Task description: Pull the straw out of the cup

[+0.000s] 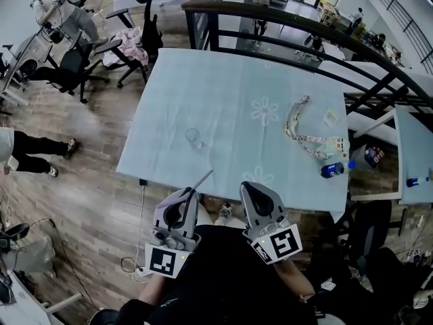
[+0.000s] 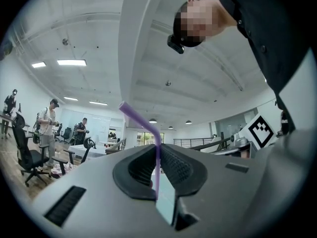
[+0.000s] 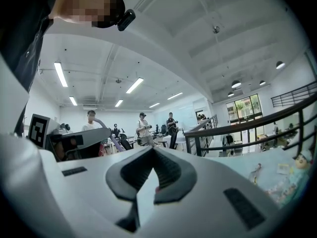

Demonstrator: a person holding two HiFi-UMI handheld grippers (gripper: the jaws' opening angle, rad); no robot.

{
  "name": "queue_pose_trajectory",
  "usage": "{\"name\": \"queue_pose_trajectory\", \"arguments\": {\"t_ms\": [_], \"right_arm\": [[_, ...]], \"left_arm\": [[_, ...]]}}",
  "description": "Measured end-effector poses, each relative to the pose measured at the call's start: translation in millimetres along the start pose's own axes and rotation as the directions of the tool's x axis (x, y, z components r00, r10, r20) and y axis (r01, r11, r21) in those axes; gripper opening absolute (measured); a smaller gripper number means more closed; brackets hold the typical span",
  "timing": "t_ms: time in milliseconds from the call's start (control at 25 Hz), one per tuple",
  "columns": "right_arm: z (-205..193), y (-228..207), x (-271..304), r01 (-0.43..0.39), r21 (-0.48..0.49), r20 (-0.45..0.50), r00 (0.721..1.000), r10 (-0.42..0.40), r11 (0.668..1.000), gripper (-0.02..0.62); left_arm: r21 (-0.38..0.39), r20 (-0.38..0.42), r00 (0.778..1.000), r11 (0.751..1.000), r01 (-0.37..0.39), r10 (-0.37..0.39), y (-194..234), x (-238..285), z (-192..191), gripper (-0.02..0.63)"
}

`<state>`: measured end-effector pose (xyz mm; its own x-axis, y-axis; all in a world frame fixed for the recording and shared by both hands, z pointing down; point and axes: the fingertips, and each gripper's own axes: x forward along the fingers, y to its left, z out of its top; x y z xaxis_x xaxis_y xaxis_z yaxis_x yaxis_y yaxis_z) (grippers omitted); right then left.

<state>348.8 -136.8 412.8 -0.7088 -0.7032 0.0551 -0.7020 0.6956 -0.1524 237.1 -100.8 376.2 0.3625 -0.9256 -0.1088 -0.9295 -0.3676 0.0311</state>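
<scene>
Pinched in my left claw point(image 1: 188, 196), the straw point(image 2: 157, 157) is out. The cup point(image 1: 193, 138) stands well apart on the bench point(image 1: 223, 80). Right claw point(image 1: 254, 191) is pressed together, empty — task looks done.

Grey left gripper point(image 1: 191, 193) and right gripper point(image 1: 249, 186), black-padded (marker cubes point(image 1: 167, 259)), black top point(image 1: 230, 279).

Smooth purple plastic straw point(image 2: 140, 119) between the left gripper's point(image 2: 157, 150) ribbed matt black pads point(image 2: 179, 167). Clear glossy cup point(image 1: 193, 138) on a matt, flower-printed tablecloth point(image 1: 223, 80); wood-plank floor point(image 1: 88, 188).
</scene>
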Motion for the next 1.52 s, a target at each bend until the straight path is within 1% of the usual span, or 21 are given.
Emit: {"name": "queue_pose_trajectory", "arguments": {"t_ms": [200, 480, 680, 1520], "right_arm": [[3, 6, -1, -0.011, -0.009, 0.009, 1.0, 0.011, 1.0, 0.009], [4, 14, -1, -0.033, -0.027, -0.001, 0.999, 0.033, 0.999, 0.008], [3, 15, -2, -0.038, -0.032, -0.005, 0.999, 0.038, 0.999, 0.008], [6, 12, -4, -0.057, -0.03, -0.014, 0.998, 0.057, 0.998, 0.008]], "left_arm": [[0.001, -0.017, 1.0, 1.0, -0.003, 0.003, 1, -5, -8, 0.034], [-0.008, -0.008, 1.0, 1.0, -0.007, 0.007, -1, -3, -9, 0.034], [-0.003, -0.009, 1.0, 1.0, -0.004, 0.004, -4, -3, -10, 0.034], [0.01, -0.016, 0.999, 0.999, -0.033, 0.033, -4, -2, -6, 0.034]]}}
